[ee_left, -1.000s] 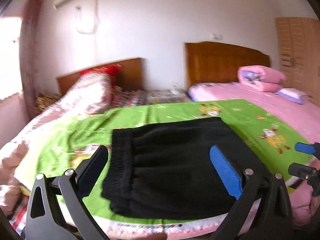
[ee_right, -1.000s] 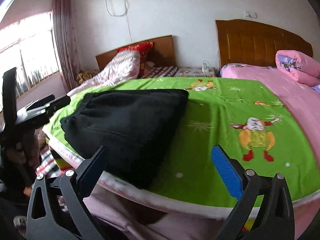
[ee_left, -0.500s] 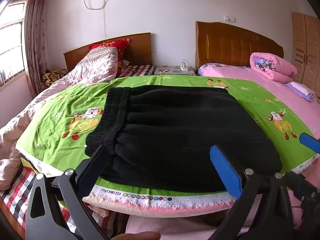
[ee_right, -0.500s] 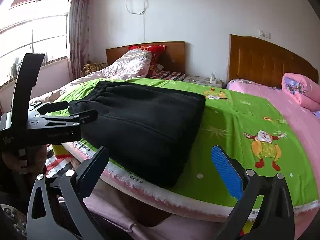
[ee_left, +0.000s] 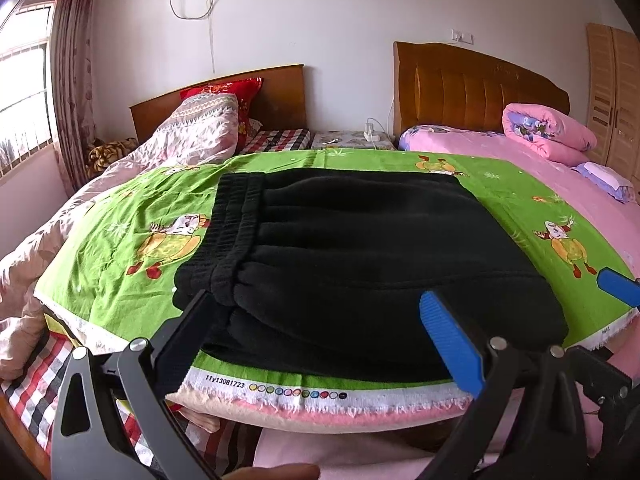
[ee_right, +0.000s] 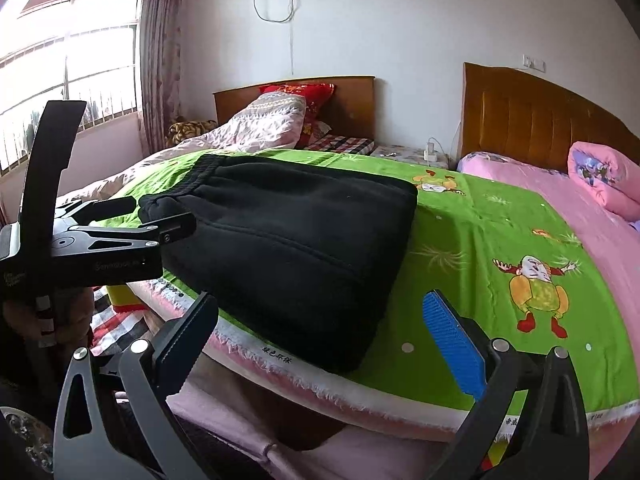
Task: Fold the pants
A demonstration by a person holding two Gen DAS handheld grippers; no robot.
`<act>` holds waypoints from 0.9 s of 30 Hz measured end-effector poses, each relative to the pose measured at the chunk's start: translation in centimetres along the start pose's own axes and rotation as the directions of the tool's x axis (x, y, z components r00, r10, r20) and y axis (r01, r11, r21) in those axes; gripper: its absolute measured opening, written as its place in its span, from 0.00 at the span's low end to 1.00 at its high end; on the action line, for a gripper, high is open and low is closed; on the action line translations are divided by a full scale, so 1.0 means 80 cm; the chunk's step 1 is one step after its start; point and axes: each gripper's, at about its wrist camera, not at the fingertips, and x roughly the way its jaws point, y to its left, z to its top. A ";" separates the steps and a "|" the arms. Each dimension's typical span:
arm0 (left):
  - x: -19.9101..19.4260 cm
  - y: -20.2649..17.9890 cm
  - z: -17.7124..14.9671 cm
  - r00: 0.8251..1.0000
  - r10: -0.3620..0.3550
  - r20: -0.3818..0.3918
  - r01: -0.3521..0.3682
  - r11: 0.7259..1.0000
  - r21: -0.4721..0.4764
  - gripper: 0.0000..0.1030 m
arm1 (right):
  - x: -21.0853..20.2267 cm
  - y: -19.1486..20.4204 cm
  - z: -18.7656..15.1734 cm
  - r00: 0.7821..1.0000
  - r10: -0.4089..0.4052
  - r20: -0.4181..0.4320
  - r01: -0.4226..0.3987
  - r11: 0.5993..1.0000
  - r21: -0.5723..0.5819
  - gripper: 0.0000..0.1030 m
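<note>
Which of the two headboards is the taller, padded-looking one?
The right headboard, behind the pink bed: taller, with vertical padded ribs. The left headboard, behind the red pillow, is lower and plain.

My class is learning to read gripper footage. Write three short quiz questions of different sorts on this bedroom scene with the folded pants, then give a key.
1. True or false: the black pants lie folded on the green cartoon sheet.
2. Multiple choice: the left gripper is (a) shut on the waistband, (b) open, holding nothing, (c) out of view.
3. Fill in: in the left wrist view, the elastic waistband is on the pants' ____ side.

Key: 1 true. 2 b; the right gripper is open too. 3 left.
</note>
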 end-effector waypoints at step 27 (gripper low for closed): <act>0.003 -0.002 -0.006 1.000 -0.001 -0.004 0.001 1.000 0.007 0.99 | 0.001 -0.001 -0.002 1.000 0.001 -0.007 -0.001 1.000 0.011 0.96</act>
